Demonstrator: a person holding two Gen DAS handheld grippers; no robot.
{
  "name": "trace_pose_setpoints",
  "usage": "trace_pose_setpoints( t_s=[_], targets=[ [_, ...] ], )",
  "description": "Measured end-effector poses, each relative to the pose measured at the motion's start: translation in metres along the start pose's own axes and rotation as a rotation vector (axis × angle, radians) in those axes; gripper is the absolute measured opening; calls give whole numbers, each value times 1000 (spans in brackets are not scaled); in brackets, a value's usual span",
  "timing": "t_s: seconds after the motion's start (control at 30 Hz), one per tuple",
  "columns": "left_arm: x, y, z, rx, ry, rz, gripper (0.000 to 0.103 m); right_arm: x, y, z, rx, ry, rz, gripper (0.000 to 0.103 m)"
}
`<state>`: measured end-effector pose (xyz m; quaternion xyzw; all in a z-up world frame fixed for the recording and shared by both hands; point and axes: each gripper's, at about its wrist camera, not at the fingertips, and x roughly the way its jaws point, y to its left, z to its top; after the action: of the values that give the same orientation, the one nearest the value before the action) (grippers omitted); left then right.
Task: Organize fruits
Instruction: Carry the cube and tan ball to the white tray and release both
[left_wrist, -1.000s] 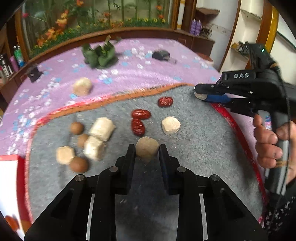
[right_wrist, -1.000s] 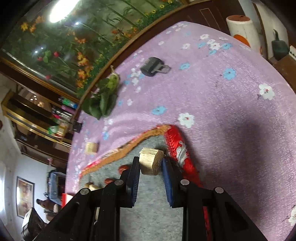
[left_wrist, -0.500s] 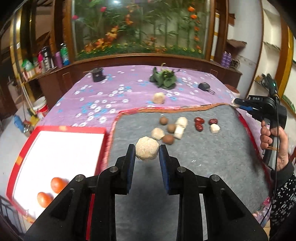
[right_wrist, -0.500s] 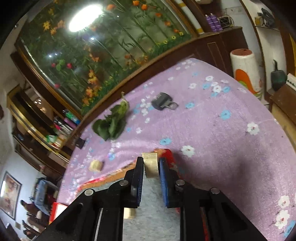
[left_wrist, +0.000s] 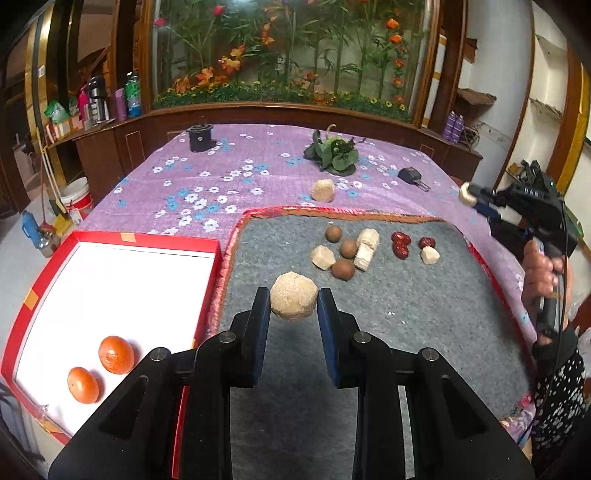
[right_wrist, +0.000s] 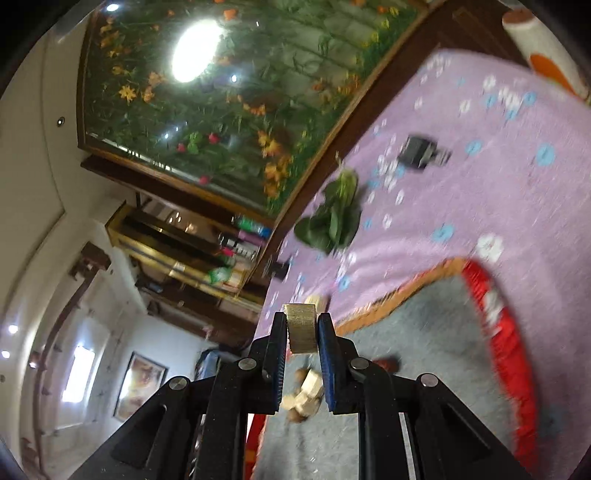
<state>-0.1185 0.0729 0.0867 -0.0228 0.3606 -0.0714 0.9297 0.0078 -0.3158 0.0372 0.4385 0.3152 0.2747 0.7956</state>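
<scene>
My left gripper (left_wrist: 293, 301) is shut on a tan faceted chunk (left_wrist: 293, 300), held above the grey mat (left_wrist: 406, 306). Farther back on the mat lie brown round fruits (left_wrist: 342, 269), pale chunks (left_wrist: 364, 256) and red dates (left_wrist: 400, 245). Another tan chunk (left_wrist: 323, 191) sits on the purple cloth. The red box (left_wrist: 207, 295) at left holds two oranges (left_wrist: 115, 354). My right gripper (right_wrist: 302, 332) is shut on a flat tan slice (right_wrist: 302, 332), raised over the mat's far corner; it also shows in the left wrist view as the right gripper (left_wrist: 469, 195).
A bunch of green leaves (left_wrist: 332, 155), a black clip (left_wrist: 410, 174) and a black cylinder (left_wrist: 199, 137) lie on the purple flowered cloth (left_wrist: 207, 184). A hand (left_wrist: 541, 267) holds the right tool at the mat's right edge. A wooden ledge runs behind the table.
My left gripper drew back and up with the tan chunk, bringing the red box into view. My right gripper closed tighter on its slice and tilted upward.
</scene>
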Motion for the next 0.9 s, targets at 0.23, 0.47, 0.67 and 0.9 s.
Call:
trace_pose_setpoints(
  t_s=[0.23, 0.47, 0.67, 0.9],
  targets=[
    [-7, 37, -6, -62, 8, 70, 25, 56, 46, -41, -105, 168, -64, 16],
    [-25, 86, -14, -120, -37, 223, 25, 137, 113, -112, -247, 330, -32, 16],
    [-35, 125, -26, -148, -64, 400, 25, 207, 171, -187, -435, 396, -73, 16],
    [-30, 153, -39, -158, -61, 483, 25, 253, 202, -270, -712, 451, -197, 16]
  ],
)
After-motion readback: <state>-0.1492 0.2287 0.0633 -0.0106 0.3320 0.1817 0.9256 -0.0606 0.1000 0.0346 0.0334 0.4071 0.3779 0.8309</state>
